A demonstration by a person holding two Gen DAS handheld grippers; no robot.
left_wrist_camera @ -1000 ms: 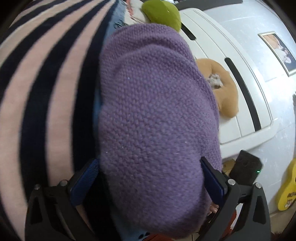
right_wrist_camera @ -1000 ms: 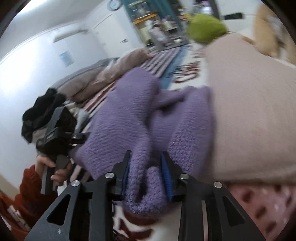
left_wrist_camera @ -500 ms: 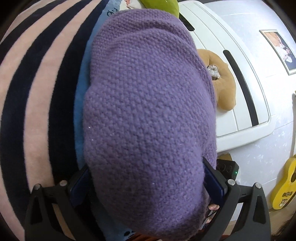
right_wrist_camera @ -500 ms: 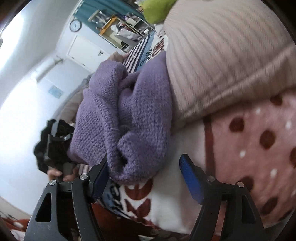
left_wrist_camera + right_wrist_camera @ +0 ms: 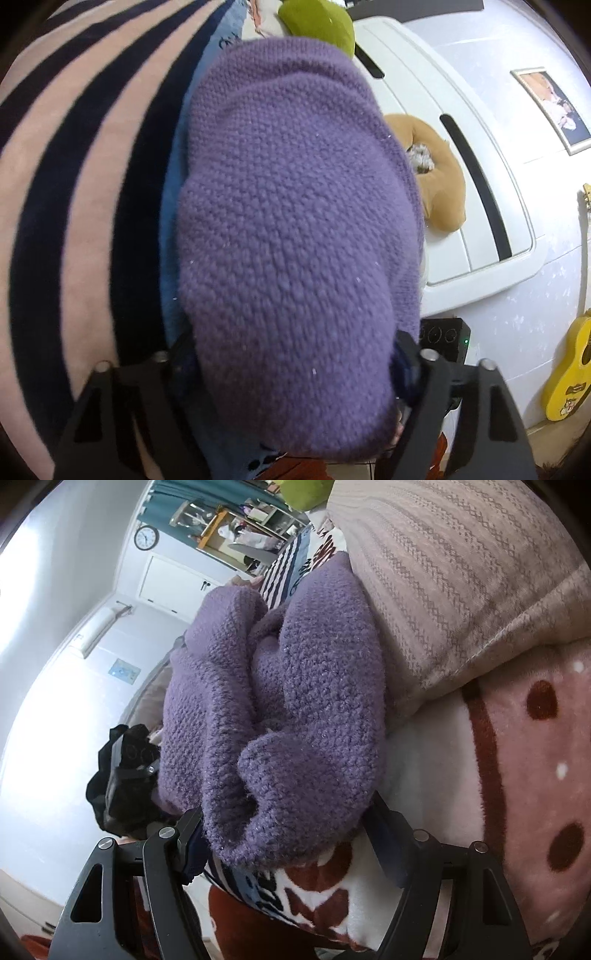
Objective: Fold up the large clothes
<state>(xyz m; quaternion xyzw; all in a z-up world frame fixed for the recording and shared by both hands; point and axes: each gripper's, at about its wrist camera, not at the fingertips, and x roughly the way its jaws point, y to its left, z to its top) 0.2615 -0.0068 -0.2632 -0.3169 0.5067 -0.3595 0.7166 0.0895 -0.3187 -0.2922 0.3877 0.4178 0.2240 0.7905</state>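
Observation:
A thick purple knit sweater (image 5: 295,203) lies bunched on the bed and fills the middle of both views. In the left wrist view my left gripper (image 5: 291,343) has the sweater's rounded end between its jaws. The jaws are closing and the pads press into the knit on both sides. In the right wrist view my right gripper (image 5: 284,812) stands wide around a folded lip of the sweater (image 5: 295,701). The fabric lies between the fingers without being squeezed. The left gripper's black body (image 5: 125,768) shows at the sweater's far left side.
A pink and navy striped blanket (image 5: 74,184) lies left of the sweater. A tan cushion (image 5: 439,184), a green pillow (image 5: 317,22) and a white headboard (image 5: 480,221) lie beyond. A beige knit pillow (image 5: 461,572) rests on a pink dotted blanket (image 5: 535,775) at the right.
The left jaws have narrowed onto the sweater's end. The right gripper let go of the fold, rolled, sank a little, and now has the fold between wide jaws.

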